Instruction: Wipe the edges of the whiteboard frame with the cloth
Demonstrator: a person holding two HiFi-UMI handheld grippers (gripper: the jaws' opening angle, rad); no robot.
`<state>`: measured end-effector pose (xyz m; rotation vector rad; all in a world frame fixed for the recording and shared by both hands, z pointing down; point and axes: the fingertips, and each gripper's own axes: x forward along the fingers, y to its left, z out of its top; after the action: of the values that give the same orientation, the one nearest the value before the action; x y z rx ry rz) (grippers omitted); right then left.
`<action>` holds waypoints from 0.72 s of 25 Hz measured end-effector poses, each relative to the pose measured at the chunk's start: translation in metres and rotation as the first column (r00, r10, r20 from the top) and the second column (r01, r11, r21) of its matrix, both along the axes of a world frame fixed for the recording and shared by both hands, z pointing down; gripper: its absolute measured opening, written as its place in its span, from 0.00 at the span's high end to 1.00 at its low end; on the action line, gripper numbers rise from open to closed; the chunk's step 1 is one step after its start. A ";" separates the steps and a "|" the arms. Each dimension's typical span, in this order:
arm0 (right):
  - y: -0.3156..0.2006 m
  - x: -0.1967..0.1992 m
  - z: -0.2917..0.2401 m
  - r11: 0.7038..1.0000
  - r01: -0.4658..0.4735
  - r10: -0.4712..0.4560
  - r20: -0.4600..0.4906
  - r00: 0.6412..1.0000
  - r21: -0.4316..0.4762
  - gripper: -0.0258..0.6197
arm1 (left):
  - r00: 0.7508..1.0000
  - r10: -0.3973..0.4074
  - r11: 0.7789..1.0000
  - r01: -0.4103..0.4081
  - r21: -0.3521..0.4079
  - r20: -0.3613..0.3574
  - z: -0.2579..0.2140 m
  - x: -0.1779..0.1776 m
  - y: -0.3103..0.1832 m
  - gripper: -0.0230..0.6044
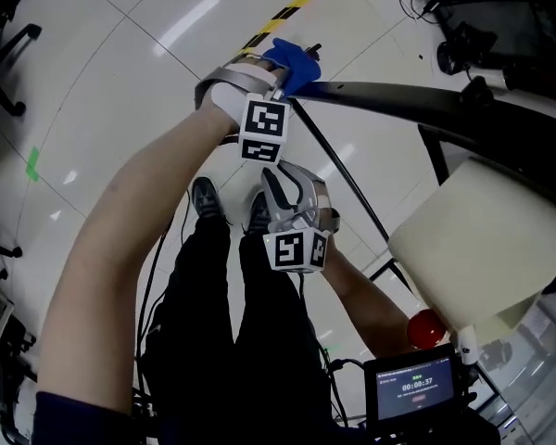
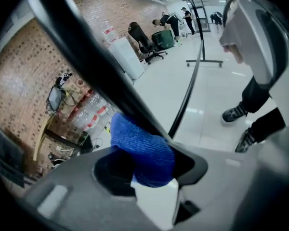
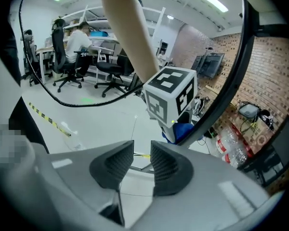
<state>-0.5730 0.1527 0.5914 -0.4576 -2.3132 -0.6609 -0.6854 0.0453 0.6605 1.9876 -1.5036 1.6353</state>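
while the left gripper (image 1: 274, 82) holds the blue cloth (image 2: 143, 153) clamped against the dark whiteboard frame (image 1: 417, 100) at about twelve o'clock in the head view, the right gripper (image 3: 137, 165) stands slightly open and empty, so wiping seems barely begun, most edges left.

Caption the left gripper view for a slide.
Left gripper clamps a blue cloth against the dark whiteboard frame.

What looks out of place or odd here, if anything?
Nothing looks spilled or broken. The blue cloth sits bunched in the left gripper, against the whiteboard's dark frame, as wiping needs. The right gripper is empty, jaws slightly apart. The only untidy spot: plastic bottles heaped by the brick wall.
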 end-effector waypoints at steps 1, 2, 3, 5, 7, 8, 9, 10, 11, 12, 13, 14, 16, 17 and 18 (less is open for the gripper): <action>0.004 -0.001 -0.003 1.000 0.010 -0.010 0.006 1.000 -0.005 0.79 | 1.000 -0.003 1.000 0.003 0.015 0.002 -0.007 0.000 -0.003 0.67; 0.008 0.000 -0.006 1.000 0.020 -0.020 0.009 1.000 -0.011 0.79 | 1.000 -0.003 1.000 0.003 0.025 0.002 -0.014 0.000 -0.004 0.67; 0.011 0.001 -0.009 0.999 0.029 -0.029 0.009 1.000 -0.016 0.79 | 1.000 -0.003 0.999 0.003 0.032 0.001 -0.021 0.001 -0.004 0.67; 0.016 0.005 -0.013 0.999 0.046 -0.046 0.005 0.999 -0.020 0.79 | 1.000 -0.004 0.999 0.005 0.046 -0.007 -0.034 0.006 -0.005 0.67; 0.018 0.006 -0.018 0.998 0.055 -0.055 0.007 0.998 -0.018 0.79 | 1.000 -0.006 0.998 0.006 0.060 -0.009 -0.047 0.008 -0.006 0.67; 0.019 0.005 -0.022 0.998 0.058 -0.057 0.011 0.998 -0.016 0.79 | 1.000 -0.005 0.998 0.005 0.068 -0.007 -0.053 0.009 -0.006 0.67; 0.019 0.003 -0.025 0.998 0.060 -0.060 0.015 0.998 -0.014 0.79 | 1.000 -0.004 0.997 0.004 0.075 -0.005 -0.060 0.008 -0.006 0.67; 0.020 0.001 -0.028 0.998 0.062 -0.062 0.021 0.998 -0.013 0.79 | 1.000 -0.004 0.997 0.004 0.081 -0.003 -0.066 0.007 -0.006 0.67; 0.021 -0.001 -0.033 0.998 0.065 -0.064 0.028 0.998 -0.012 0.79 | 1.000 -0.006 0.996 0.006 0.086 -0.003 -0.073 0.007 -0.005 0.67; 0.021 -0.002 -0.037 0.998 0.066 -0.066 0.034 0.997 -0.013 0.79 | 1.000 -0.008 0.996 0.008 0.089 -0.006 -0.079 0.007 -0.004 0.67; 0.022 -0.004 -0.042 0.998 0.067 -0.066 0.041 0.997 -0.014 0.79 | 1.000 -0.009 0.996 0.010 0.092 -0.010 -0.084 0.009 -0.003 0.68; 0.021 -0.005 -0.047 0.998 0.067 -0.066 0.047 0.997 -0.014 0.79 | 1.000 -0.010 0.995 0.011 0.097 -0.015 -0.090 0.010 -0.003 0.68; 0.018 -0.009 -0.055 0.998 0.069 -0.069 0.058 0.996 -0.009 0.79 | 1.000 -0.013 0.994 0.015 0.112 -0.020 -0.103 0.010 -0.005 0.68; 0.018 -0.011 -0.057 0.997 0.074 -0.074 0.064 0.995 -0.004 0.79 | 1.000 -0.016 0.993 0.019 0.120 -0.019 -0.110 0.010 -0.006 0.68; 0.019 -0.012 -0.059 0.997 0.082 -0.082 0.069 0.994 0.001 0.79 | 1.000 -0.020 0.992 0.022 0.126 -0.017 -0.116 0.010 -0.005 0.68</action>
<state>-0.5853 0.1714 0.5326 -0.5407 -2.3708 -0.7248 -0.6757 0.0398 0.5448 2.0351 -1.6547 1.5487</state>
